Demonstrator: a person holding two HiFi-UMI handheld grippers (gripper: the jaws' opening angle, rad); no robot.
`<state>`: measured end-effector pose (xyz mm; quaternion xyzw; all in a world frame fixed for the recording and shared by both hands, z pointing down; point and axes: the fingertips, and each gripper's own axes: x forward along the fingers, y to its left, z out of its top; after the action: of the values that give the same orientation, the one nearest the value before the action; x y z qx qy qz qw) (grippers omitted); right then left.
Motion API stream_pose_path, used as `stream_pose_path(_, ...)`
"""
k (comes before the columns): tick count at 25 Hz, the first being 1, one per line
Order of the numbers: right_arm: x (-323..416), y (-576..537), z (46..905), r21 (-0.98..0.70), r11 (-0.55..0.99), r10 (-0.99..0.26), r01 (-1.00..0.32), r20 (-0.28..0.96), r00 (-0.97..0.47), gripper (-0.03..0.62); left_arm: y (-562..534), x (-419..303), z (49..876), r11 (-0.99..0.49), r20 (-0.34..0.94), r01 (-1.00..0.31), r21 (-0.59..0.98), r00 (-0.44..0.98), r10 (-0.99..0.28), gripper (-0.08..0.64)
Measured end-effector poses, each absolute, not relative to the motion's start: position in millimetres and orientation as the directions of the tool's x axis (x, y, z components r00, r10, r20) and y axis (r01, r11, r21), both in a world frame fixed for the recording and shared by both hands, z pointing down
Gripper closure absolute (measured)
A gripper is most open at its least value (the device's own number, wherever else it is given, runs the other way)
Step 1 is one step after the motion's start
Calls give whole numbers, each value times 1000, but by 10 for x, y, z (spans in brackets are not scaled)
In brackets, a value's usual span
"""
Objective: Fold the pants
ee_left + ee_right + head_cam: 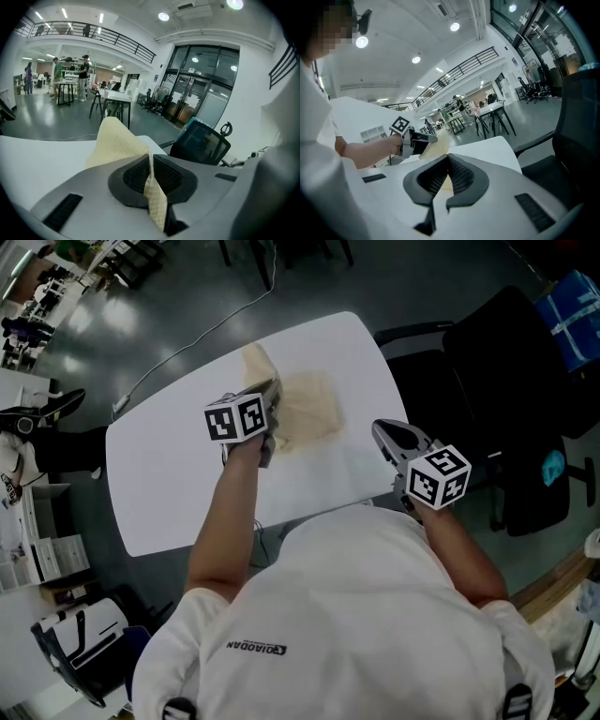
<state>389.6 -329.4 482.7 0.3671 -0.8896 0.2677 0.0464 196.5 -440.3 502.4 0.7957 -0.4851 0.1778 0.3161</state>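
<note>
Pale yellow pants [309, 409] lie on the white table [169, 474], with one part running away toward the far edge. My left gripper [270, 399] is over their left side, shut on a fold of the cloth. In the left gripper view the yellow cloth [117, 140] rises between the pads [136, 176] and hangs down in front of them. My right gripper [384, 429] hovers at the table's right edge, apart from the pants. Its jaws [448, 159] meet at the tips with nothing in them. From there I see the left gripper [423, 139] on the pants [437, 149].
A black office chair [506, 381] stands close to the table's right side, also seen as the chair [201, 143] in the left gripper view. A cable [206, 329] runs over the dark floor beyond the table. Desks and shelves stand at the left [37, 549].
</note>
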Motion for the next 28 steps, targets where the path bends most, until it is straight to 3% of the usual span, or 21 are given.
stream_pose_path(15, 4633, -3446, 5074, -458, 513, -661, -726, 328, -675, 574, -4577, 2922, 5941, -313, 682, -875, 370, 484, -548, 509)
stream_pose_path(22, 4846, -3393, 5122, -449, 484, -674, -751, 356, -647, 574, -4672, 3116, 6241, -286, 702, -900, 329, 436, -563, 508)
stream_pose_path(28, 4970, -3400, 5189, -452, 479, -671, -753, 365, -645, 574, -4684, 3382, 6132, -322, 669, -880, 349, 474, -572, 454)
